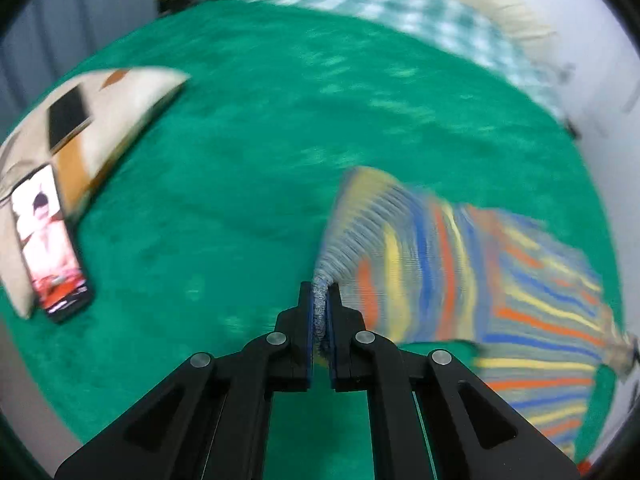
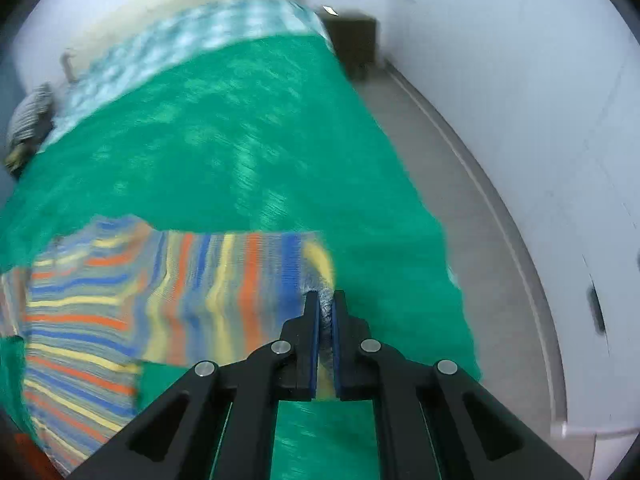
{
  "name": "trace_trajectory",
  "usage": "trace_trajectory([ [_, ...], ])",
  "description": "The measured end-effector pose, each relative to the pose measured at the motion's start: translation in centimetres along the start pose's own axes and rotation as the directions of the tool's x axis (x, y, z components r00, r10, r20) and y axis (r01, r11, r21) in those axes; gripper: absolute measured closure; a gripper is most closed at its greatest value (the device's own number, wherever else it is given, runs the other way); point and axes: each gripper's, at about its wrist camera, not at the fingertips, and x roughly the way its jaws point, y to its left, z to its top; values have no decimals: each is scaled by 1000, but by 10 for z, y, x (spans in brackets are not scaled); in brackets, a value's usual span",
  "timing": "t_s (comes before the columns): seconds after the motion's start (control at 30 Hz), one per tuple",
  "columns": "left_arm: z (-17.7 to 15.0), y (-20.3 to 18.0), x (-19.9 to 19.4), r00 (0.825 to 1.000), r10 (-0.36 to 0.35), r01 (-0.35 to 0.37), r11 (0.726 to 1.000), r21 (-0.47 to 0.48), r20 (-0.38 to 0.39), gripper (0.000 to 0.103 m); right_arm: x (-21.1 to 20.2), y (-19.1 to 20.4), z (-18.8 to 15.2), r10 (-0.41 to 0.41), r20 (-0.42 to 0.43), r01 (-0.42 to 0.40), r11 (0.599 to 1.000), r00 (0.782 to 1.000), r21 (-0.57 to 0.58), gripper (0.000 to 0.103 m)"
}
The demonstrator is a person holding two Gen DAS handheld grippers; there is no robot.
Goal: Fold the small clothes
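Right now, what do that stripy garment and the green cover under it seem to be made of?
Striped garment: likely a soft knit, matte; fine ribs run across its blue, orange and yellow stripes and it bunches where each gripper pinches it. Green cover: probably plush or fleece, going by its fuzzy, mottled sheen, though blur leaves that open.

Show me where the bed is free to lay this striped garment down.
Free: the green blanket between the pillow with the phone and the checked sheet. Crowded: that pillow side. The striped garment covers the near right part.
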Motion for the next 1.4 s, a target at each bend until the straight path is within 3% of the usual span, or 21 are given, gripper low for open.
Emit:
trace_trajectory([
  [0.1,-9,2,27,993,99,-99,995,9,-58,100,26,-5,-12,-49,-93,51,998,994,23,98],
  [0.17,-21,-2,45,974,186,-183,982,40,-126,99,38,0,-22,-69,-137,75,996,988,38,98],
  [0.23,-29,-2,49,952,264,-249,963,107,-154,83,47,1,-31,-76,-187,82,996,979,23,97],
  [0.27,-31,-1,42,945,295,-276,951,137,-143,75,49,2,-33,-65,-212,68,998,975,7,88],
  [0.3,-31,-2,27,934,342,-320,930,182,-101,60,45,2,-35,-48,-234,47,999,971,-12,67],
  [0.37,-33,-8,-14,926,375,-374,888,267,47,43,23,1,-34,-48,-235,32,997,971,-70,53],
  [0.43,-27,-26,-48,933,318,-357,869,342,166,22,-13,17,-29,-94,-191,59,982,977,-179,52],
  [0.47,-18,-41,-57,948,254,-310,873,376,192,19,-35,31,-23,-99,-156,57,966,983,-252,50],
  [0.53,5,-77,-55,985,93,-146,890,431,143,16,-59,64,-9,-32,-113,-9,940,993,-342,39],
  [0.6,25,-125,-33,996,-78,45,871,489,47,16,-66,112,17,118,-81,-141,899,990,-414,33],
  [0.7,44,-184,15,991,-129,121,811,572,-28,16,-38,170,53,289,-66,-286,844,955,-453,31],
  [0.77,50,-214,42,993,-104,116,782,613,-55,16,-5,201,67,292,-88,-299,829,952,-472,31],
  [0.87,59,-233,69,990,-97,139,772,621,-100,16,43,226,87,286,-122,-309,831,951,-463,31],
  [1.0,60,-252,90,969,-132,238,724,648,-208,16,89,236,103,344,-204,-400,806,917,-436,31],
  [1.1,52,-259,113,960,-99,258,679,688,-263,17,118,243,95,358,-268,-444,781,895,-439,31],
  [1.17,50,-256,115,951,-128,288,694,660,-281,37,138,250,91,371,-329,-486,771,868,-412,32],
  [1.2,52,-253,111,943,-159,315,706,635,-291,85,143,250,88,380,-353,-505,766,855,-397,45],
  [1.23,52,-251,105,939,-175,327,714,619,-295,97,146,252,83,374,-370,-510,759,850,-404,62],
  [1.27,49,-252,96,954,-167,291,700,652,-247,97,144,255,79,333,-353,-470,761,874,-447,97],
  [1.33,38,-256,75,987,-112,159,660,735,-114,98,134,260,71,290,-323,-423,755,901,-502,97],
  [1.4,29,-259,52,996,-91,59,656,753,1,98,114,265,63,242,-251,-345,749,937,-565,97],
])
